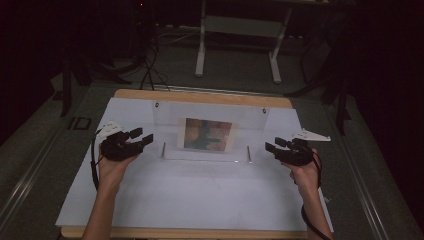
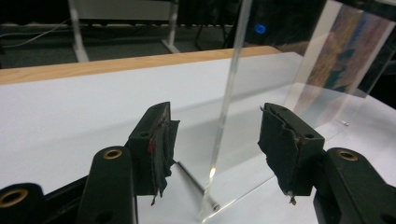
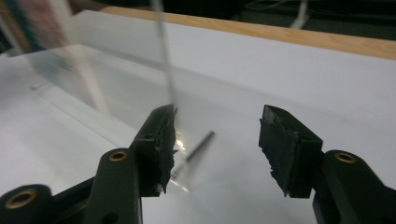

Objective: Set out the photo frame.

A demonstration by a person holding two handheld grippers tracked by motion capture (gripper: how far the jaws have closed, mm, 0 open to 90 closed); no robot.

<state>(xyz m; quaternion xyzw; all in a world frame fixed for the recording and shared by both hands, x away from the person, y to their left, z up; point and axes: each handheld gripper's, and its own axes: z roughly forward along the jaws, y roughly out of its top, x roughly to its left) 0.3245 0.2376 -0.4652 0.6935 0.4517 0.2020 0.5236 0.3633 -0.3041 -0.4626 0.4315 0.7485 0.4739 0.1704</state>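
Note:
A clear acrylic frame stands upright at the middle of the table and holds a colourful picture. My left gripper is open just off the frame's left edge. In the left gripper view the frame's clear edge rises between the open jaws, with the picture at the far right. My right gripper is open just off the frame's right edge. In the right gripper view the frame's edge rises by the left jaw, blurred. Small metal pins lie at the frame's base.
The frame rests on a white sheet that covers a wooden table. A white desk frame and cables stand on the dark floor beyond the table's far edge.

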